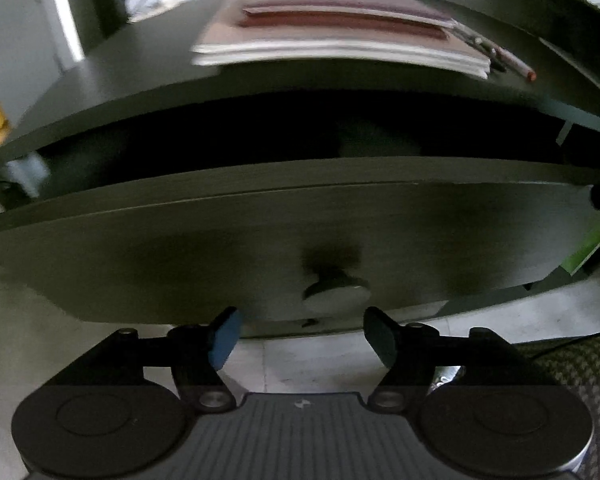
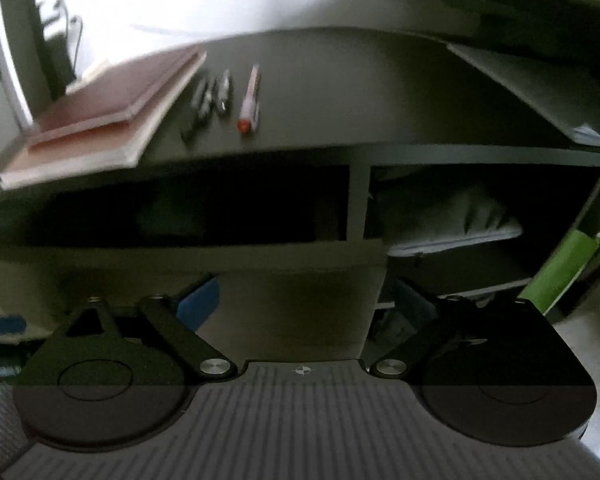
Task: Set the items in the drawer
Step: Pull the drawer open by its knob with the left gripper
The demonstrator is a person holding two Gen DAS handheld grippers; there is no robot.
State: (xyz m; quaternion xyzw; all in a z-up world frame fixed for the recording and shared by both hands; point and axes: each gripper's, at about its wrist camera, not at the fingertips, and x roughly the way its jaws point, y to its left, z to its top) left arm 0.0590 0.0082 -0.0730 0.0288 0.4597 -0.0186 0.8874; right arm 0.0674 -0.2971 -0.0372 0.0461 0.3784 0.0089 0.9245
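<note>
Dark desk (image 1: 112,92); drawer knob (image 1: 336,294) just beyond parted left gripper (image 1: 300,336).

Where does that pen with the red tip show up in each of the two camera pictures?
Left wrist view: the red-tipped pen lies at the upper right, on the desk top, right of the stack of notebooks.
Right wrist view: the pen is upper centre-left, again right of the notebooks, with darker pens between.
Shared landmark: the notebook stack on the dark desk.
</note>
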